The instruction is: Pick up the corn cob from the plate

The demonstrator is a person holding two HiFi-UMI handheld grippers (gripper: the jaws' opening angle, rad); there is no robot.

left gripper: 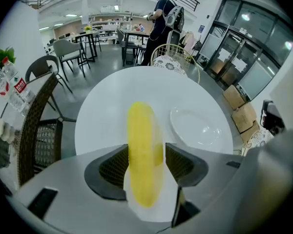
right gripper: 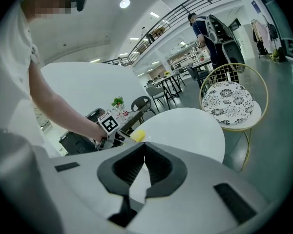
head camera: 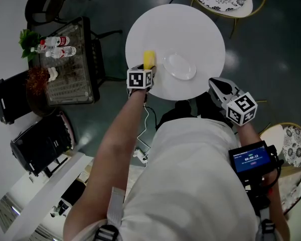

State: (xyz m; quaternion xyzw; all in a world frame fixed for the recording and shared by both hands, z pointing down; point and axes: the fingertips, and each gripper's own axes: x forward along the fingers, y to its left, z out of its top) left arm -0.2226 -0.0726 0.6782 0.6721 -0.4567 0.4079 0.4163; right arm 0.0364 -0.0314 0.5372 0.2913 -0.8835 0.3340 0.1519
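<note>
Over the round white table [head camera: 200, 29], the left gripper [head camera: 146, 69] has its jaws spread wide and grasps the corn cob [left gripper: 142, 140], with a ribbed pad against each side of it. The cob runs lengthwise between the jaws, its far end poking out past the tips. It sits just left of the plate [head camera: 179, 66] and not on it. The right gripper [right gripper: 145, 147] hangs off the near edge of the table, clenched at the tips with nothing between them.

The left gripper view alone shows the pads meeting the cob. Only the head view shows both grippers and the plate lying between them. The right gripper view catches a chair [right gripper: 229, 101] with a patterned seat beyond the table.

The plate is shallow, clear and empty.
</note>
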